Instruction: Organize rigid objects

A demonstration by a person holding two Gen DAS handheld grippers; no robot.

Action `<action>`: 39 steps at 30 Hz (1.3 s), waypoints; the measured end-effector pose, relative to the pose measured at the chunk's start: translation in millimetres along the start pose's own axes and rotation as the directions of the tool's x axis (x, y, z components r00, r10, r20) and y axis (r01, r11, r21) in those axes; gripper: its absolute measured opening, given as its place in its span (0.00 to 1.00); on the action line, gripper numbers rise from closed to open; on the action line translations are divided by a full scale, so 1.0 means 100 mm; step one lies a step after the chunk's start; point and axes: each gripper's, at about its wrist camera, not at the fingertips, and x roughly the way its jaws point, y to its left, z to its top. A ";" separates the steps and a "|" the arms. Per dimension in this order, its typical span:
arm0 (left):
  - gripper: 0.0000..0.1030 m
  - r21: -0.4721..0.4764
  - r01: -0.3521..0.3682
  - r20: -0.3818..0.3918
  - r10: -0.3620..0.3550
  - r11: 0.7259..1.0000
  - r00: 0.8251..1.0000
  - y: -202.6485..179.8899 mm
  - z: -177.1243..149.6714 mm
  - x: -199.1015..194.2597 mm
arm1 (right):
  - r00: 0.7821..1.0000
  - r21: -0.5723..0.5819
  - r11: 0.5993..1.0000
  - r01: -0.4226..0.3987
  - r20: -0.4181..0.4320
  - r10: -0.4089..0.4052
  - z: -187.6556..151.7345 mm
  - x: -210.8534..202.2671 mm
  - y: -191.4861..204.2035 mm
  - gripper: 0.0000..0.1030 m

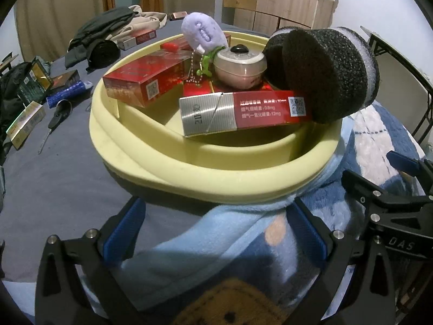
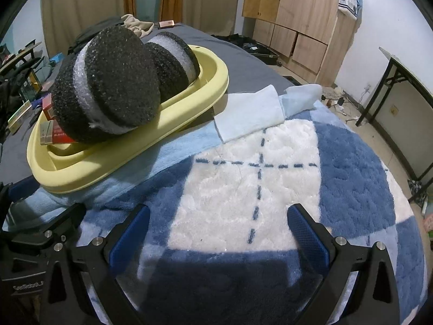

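Observation:
A pale yellow basin sits on the bed, partly on a light blue blanket. Inside lie a red-and-silver carton, a red box, a pink-white round case, a purple plush keychain and two black-and-white foam discs. My left gripper hovers open just before the basin's near rim, nothing between its fingers. My right gripper stands open over the blue-and-white plush blanket, right of the basin, holding nothing.
Left of the basin on the grey sheet lie loose boxes, a blue cylinder, a key and a pile of clothes. A folded pale cloth lies beyond the right gripper. A wooden wardrobe and black-legged table stand beyond the bed.

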 end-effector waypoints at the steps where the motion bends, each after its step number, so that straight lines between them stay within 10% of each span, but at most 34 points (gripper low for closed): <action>1: 1.00 0.000 0.000 0.000 0.000 1.000 1.000 -0.01 -0.01 -0.01 | 1.000 0.000 1.000 0.000 0.000 0.000 0.00 0.00 0.00 1.00; 39: 1.00 -0.001 0.000 0.002 0.000 1.000 1.000 0.00 -0.01 -0.01 | 1.000 -0.005 1.000 0.000 0.001 0.000 0.00 -0.02 0.01 1.00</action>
